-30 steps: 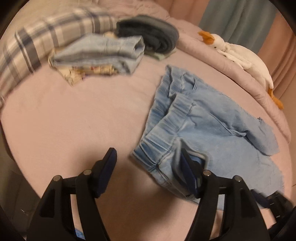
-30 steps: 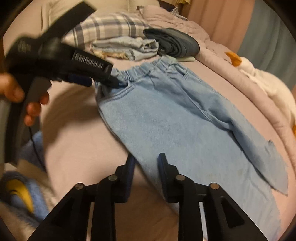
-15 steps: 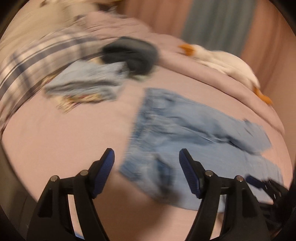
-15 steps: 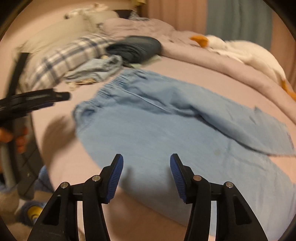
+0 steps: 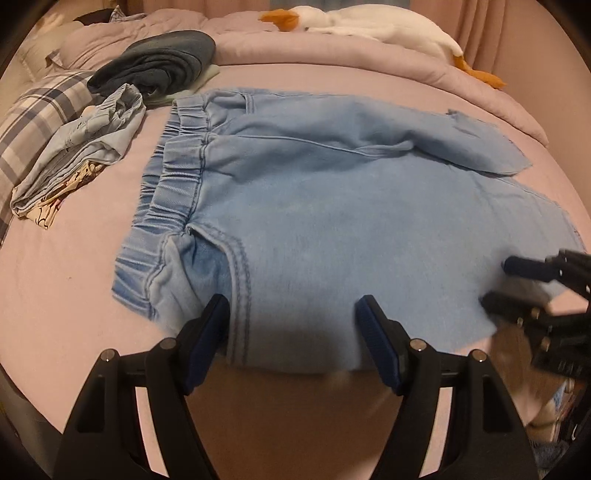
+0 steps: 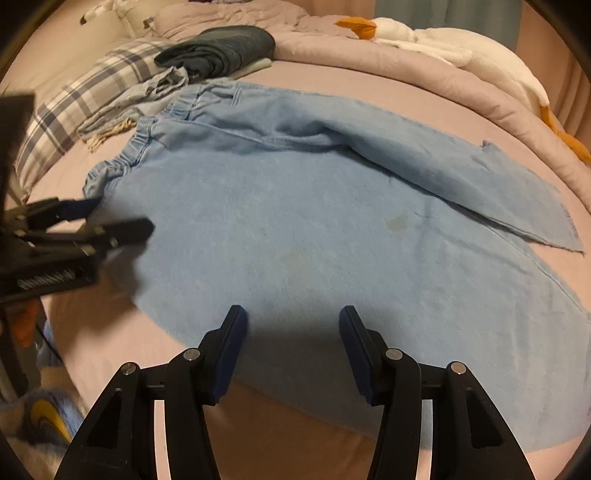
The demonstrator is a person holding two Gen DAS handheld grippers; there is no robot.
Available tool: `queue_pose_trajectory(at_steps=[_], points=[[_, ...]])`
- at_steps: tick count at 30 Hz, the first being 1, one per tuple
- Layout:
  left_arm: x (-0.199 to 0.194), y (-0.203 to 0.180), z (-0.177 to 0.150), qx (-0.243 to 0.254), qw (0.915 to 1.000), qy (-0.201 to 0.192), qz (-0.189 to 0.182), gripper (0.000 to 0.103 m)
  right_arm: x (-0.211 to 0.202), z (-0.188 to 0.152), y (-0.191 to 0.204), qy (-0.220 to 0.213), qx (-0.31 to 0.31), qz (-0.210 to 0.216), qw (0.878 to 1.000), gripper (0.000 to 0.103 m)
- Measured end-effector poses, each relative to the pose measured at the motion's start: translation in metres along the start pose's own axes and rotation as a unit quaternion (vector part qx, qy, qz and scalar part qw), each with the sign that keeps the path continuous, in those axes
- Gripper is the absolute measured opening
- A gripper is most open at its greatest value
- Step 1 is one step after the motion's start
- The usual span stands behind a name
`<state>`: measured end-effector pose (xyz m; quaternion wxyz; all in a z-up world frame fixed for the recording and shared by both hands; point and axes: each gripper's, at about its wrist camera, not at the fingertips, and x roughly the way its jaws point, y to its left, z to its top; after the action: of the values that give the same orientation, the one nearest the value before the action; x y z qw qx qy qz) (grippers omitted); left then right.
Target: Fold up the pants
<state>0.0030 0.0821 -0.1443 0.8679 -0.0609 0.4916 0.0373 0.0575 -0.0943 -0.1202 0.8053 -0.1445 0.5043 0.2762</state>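
Observation:
Light blue denim pants lie spread flat on the pink bed, elastic waistband to the left, legs running right; they also show in the right wrist view. My left gripper is open and empty, just above the near edge of the pants by the waist and pocket seam. My right gripper is open and empty over the near edge of the near leg. Each gripper shows in the other's view: the right one at the right edge, the left one at the left edge.
Folded light blue clothes and a dark folded garment lie behind the waistband, beside a plaid pillow. A rolled pink duvet with a white goose plush runs along the far side. The bed's front edge is right below the grippers.
Both grippers have let go of the pants and opened. The pants now lie flatter and more spread out. Both grippers have pulled back to the near edge.

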Motion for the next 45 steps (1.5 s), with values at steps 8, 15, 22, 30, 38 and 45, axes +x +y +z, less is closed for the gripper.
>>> queue_pose_trajectory(at_steps=[8,15,22,30,38,45], points=[[-0.024,0.019,0.018,-0.027,0.9980,-0.054,0.019,0.072,-0.014,0.013,0.000,-0.016,0.014,0.005,1.000,0.053],[0.006,0.043,0.015,-0.041,0.9966,-0.018,0.070,0.078,-0.002,0.028,0.025,-0.035,-0.019,0.021,0.999,0.053],[0.002,0.059,0.011,-0.076,0.9957,-0.017,0.050,0.083,0.014,0.018,0.031,0.005,-0.032,0.023,0.999,0.053],[-0.007,0.073,0.018,-0.105,0.9924,-0.030,0.057,0.082,0.005,0.029,0.014,-0.009,-0.007,0.012,1.000,0.053],[-0.016,0.094,0.056,-0.112,0.9910,-0.054,0.049,0.080,0.014,0.031,0.020,0.011,-0.029,0.023,0.999,0.054],[0.007,0.089,0.105,-0.072,0.9944,-0.055,0.054,0.081,0.016,0.053,-0.006,-0.012,-0.007,0.017,1.000,0.054]])
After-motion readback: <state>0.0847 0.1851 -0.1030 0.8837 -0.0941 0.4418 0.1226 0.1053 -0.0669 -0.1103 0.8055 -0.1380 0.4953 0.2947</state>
